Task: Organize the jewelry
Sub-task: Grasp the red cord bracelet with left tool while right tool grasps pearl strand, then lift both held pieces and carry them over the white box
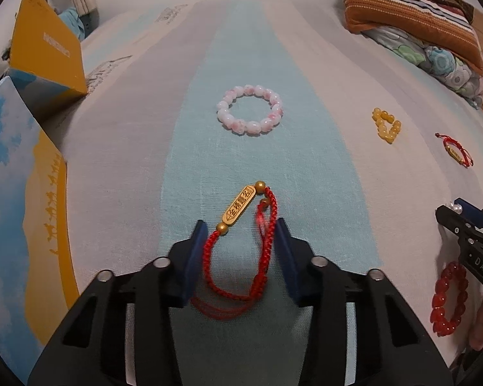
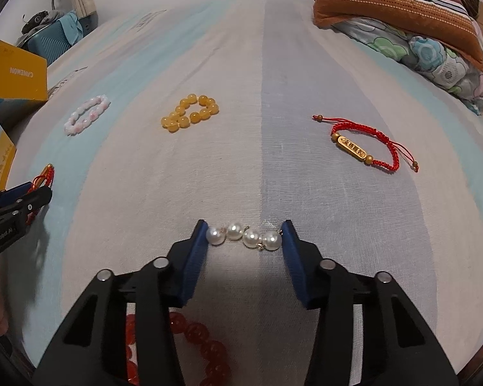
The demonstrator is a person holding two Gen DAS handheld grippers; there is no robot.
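Left gripper (image 1: 241,234): jaws apart, red cord bracelet (image 1: 241,244) lying between them on the bed (image 1: 306,177). Right gripper (image 2: 244,236): jaws touching both ends of the pearl strand (image 2: 244,237).

Counted contents across both wrist views:

- Red cord bracelets with a gold nameplate: two. One (image 1: 241,241) lies between the fingers of the left gripper (image 1: 240,225); the other (image 2: 367,146) lies apart on the sheet.
- Bead bracelets: three. One pink-and-white (image 1: 250,114), one yellow (image 2: 191,112), one red (image 1: 447,299).
- Pearl strands: one (image 2: 244,237), with four pearls showing, spanning the fingers of the right gripper (image 2: 244,230).
- Grippers: two.
- Cardboard boxes: two, one yellow (image 1: 45,48), one sky-printed (image 1: 19,193).
- Folded blankets: one stack (image 1: 412,16).
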